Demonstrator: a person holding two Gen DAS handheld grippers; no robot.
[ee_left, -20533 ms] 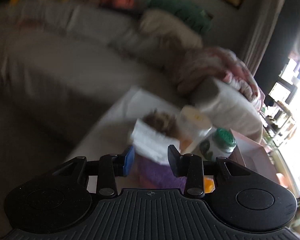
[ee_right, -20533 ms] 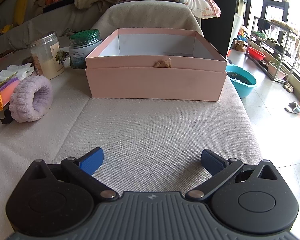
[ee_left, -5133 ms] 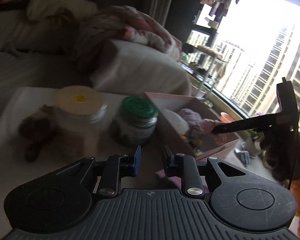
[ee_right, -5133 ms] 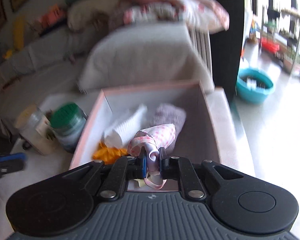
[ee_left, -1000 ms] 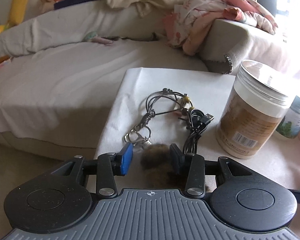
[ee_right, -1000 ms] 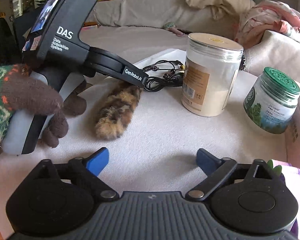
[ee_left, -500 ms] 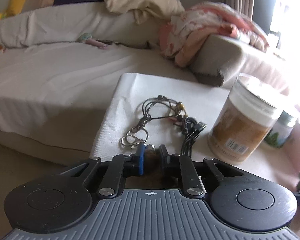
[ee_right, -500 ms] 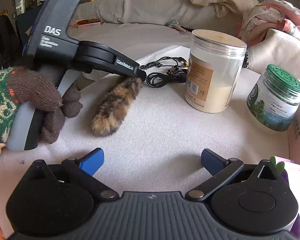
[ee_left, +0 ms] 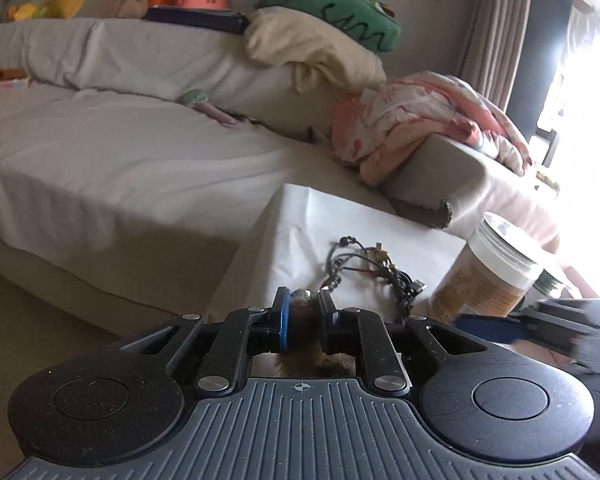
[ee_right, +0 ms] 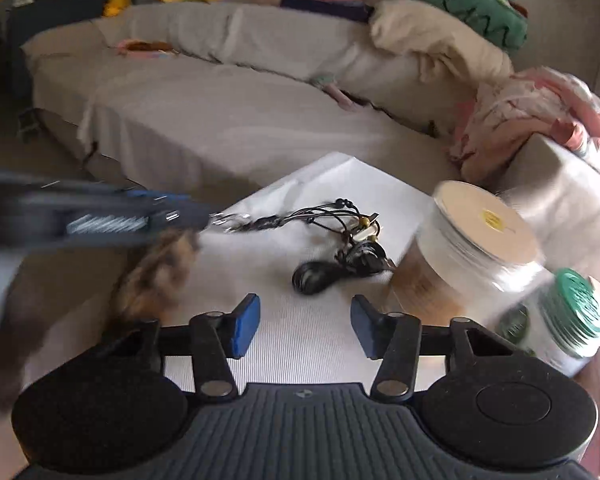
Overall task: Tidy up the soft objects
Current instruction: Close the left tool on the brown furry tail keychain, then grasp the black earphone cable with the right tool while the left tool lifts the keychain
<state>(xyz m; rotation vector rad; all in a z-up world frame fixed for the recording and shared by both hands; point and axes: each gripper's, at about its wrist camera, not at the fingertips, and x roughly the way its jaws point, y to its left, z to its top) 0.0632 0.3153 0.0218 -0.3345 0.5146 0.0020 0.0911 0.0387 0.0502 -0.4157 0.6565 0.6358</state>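
Observation:
My left gripper point(ee_left: 302, 307) is shut on the brown furry tail keychain point(ee_left: 305, 354) and holds it above the white-covered table point(ee_left: 300, 216). In the right wrist view the furry tail point(ee_right: 156, 276) hangs blurred from the left gripper point(ee_right: 192, 216) at the left, its metal clip and cord trailing toward the tangle of black cords point(ee_right: 340, 256). My right gripper point(ee_right: 304, 320) is open and empty over the table, just before the cords. The right gripper shows blurred in the left wrist view point(ee_left: 500, 326).
A tall clear jar with a white lid point(ee_right: 472, 256) and a green-lidded jar point(ee_right: 568, 320) stand at the table's right. A grey sofa point(ee_left: 120, 152) with cushions, a pink blanket point(ee_left: 420, 128) and toys lies behind.
My left gripper has lifted the furry tail off the table and tilted up. My right gripper has swung toward the cords, and its jaws have narrowed somewhat.

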